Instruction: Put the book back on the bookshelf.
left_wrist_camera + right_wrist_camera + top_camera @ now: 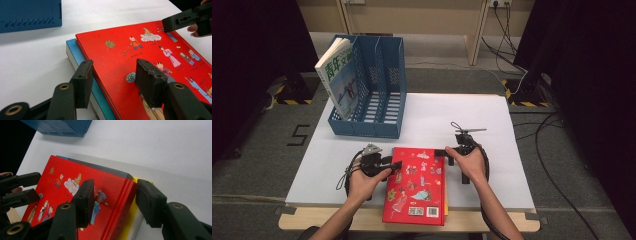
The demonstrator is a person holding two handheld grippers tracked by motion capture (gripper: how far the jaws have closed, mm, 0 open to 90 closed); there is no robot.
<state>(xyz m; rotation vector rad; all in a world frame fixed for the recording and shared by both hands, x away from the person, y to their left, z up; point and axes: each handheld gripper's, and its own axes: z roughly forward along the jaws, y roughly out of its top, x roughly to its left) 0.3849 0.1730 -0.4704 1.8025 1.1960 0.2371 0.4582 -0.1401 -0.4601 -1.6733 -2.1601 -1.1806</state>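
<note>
Grippers straddle opposite edges of the red hardcover picture book (415,186): left gripper (395,164) and right gripper (449,154) both stand open, pads not pressing it.

Red book (416,185) – cartoon figures on cover; blue file rack (372,85); white table (472,120).

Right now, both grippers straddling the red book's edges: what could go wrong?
1. The red book lies on a stack: a blue book and a yellow one sit under it. The left gripper could catch both edges and drag the blue one along.
2. The right gripper stands open around the spine; a one-sided lift may tilt the book.
3. The stack overhangs the table front edge.
</note>
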